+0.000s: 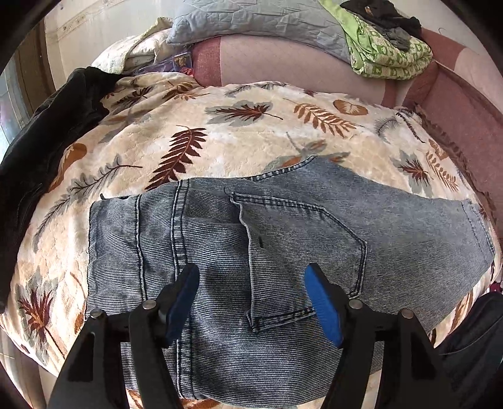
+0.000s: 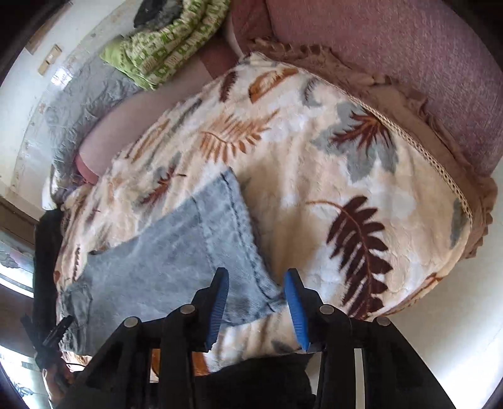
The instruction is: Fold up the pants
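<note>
The light blue jeans lie folded flat on a cream blanket with a leaf print; a back pocket faces up. My left gripper hangs open just above the denim near that pocket, and nothing sits between its blue pads. In the right wrist view the jeans stretch away to the left. My right gripper is open over their near corner. The denim edge shows in the gap between the fingers but lies flat on the blanket, and the pads do not press on it.
A black jacket lies at the blanket's left edge. A grey quilted pillow and a green patterned cloth sit at the back on the pink sofa. Dark fabric is under the right gripper.
</note>
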Demonstrator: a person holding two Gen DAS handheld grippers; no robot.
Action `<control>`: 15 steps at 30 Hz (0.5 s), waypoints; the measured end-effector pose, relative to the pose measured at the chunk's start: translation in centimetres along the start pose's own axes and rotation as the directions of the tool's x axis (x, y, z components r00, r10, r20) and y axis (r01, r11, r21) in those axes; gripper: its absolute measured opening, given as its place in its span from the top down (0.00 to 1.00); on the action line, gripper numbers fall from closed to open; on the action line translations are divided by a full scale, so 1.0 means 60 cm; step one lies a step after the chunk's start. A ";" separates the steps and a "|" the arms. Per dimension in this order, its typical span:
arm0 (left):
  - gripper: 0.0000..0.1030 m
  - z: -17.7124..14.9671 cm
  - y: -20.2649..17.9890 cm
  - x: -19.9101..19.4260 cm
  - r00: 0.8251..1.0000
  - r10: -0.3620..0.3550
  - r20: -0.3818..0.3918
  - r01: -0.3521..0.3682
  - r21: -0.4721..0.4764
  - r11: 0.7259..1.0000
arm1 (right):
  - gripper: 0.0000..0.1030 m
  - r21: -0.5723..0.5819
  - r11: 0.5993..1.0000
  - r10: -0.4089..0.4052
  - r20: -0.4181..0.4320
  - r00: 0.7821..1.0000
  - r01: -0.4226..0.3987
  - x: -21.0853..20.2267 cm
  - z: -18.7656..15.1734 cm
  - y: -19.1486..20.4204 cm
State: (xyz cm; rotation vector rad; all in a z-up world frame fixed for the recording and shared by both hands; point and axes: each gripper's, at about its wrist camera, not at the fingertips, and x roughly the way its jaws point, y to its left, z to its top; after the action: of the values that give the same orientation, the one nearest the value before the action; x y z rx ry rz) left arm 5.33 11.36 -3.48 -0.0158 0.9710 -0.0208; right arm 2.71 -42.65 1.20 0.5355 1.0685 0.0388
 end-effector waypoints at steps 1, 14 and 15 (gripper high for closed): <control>0.32 -0.003 0.000 0.012 0.999 0.032 -0.025 -0.032 0.009 0.999 | 0.56 -0.006 0.997 0.072 -0.011 0.997 -0.072 0.007 0.006 0.010; 0.31 0.008 0.015 -0.036 0.996 -0.016 0.088 0.025 -0.101 0.995 | 0.63 -0.115 0.993 -0.015 -0.081 0.997 0.006 0.071 0.037 0.092; 0.31 0.012 0.014 -0.036 0.994 -0.048 0.102 0.061 -0.130 0.990 | 0.63 -0.167 0.985 0.025 -0.089 0.996 -0.040 0.076 0.044 0.135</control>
State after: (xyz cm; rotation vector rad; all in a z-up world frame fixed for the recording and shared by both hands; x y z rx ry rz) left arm 4.71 12.27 -1.34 -0.1650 0.8720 -0.0051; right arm 9.01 -35.36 1.92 0.4012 1.1294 0.1812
